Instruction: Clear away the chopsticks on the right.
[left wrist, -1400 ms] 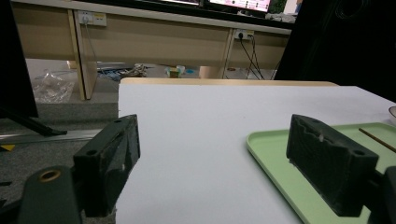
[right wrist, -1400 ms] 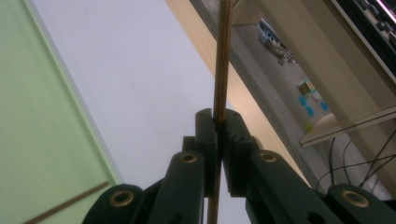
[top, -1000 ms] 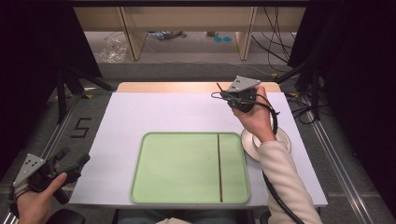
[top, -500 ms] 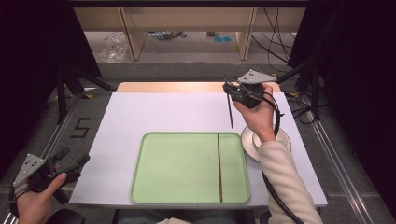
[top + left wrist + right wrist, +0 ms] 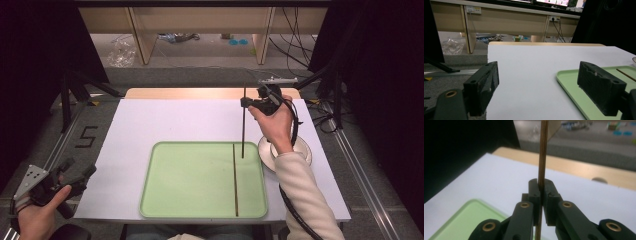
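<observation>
My right gripper (image 5: 248, 102) is shut on a thin brown stick (image 5: 243, 127) and holds it upright over the far right part of the pale green tray (image 5: 190, 180). The stick's lower end hangs above the tray's far edge. In the right gripper view the stick (image 5: 543, 152) rises from between the closed pads of the right gripper (image 5: 541, 187). A second stick (image 5: 234, 180) lies flat in the tray, along its right side. My left gripper (image 5: 79, 167) stands open off the table's near left corner, with nothing between the jaws of the left gripper (image 5: 541, 85).
A white plate (image 5: 302, 149) sits right of the tray, partly under the person's right forearm. The tray (image 5: 574, 85) rests on a white mat over the wooden table. Cables and black stands flank the table on both sides.
The right wrist has turned, and the held stick has swung to upright with more of its length showing. The left gripper has not moved.
</observation>
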A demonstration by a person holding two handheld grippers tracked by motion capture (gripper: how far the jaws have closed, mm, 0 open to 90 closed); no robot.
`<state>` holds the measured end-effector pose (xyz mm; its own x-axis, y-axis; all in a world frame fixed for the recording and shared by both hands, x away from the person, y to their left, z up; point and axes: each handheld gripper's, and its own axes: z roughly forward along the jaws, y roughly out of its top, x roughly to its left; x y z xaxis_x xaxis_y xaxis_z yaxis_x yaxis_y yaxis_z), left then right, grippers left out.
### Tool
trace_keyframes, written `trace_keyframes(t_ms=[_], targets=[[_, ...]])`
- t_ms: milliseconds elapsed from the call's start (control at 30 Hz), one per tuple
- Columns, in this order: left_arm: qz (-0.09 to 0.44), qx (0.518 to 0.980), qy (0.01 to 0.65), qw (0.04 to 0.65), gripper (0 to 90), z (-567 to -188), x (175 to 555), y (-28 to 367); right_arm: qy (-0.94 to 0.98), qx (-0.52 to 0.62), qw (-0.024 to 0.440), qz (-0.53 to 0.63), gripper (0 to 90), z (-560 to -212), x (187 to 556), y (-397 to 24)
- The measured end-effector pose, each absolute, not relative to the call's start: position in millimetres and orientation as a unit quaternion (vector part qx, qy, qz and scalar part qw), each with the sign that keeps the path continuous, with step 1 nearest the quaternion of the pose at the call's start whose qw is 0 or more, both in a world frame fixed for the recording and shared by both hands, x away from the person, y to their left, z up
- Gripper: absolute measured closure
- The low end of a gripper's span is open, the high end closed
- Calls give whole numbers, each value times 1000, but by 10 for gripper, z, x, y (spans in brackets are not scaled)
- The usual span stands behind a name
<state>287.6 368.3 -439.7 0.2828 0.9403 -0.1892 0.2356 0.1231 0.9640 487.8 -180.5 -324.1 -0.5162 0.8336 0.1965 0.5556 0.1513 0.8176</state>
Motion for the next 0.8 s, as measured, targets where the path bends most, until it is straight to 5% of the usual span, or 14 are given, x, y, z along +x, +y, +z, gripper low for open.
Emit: trace_keyframes(t_ms=[800], targets=[[318, 578, 506, 555, 175, -4396, 2878, 3686, 728, 654, -30, 203, 872, -3802, 5064, -1651]])
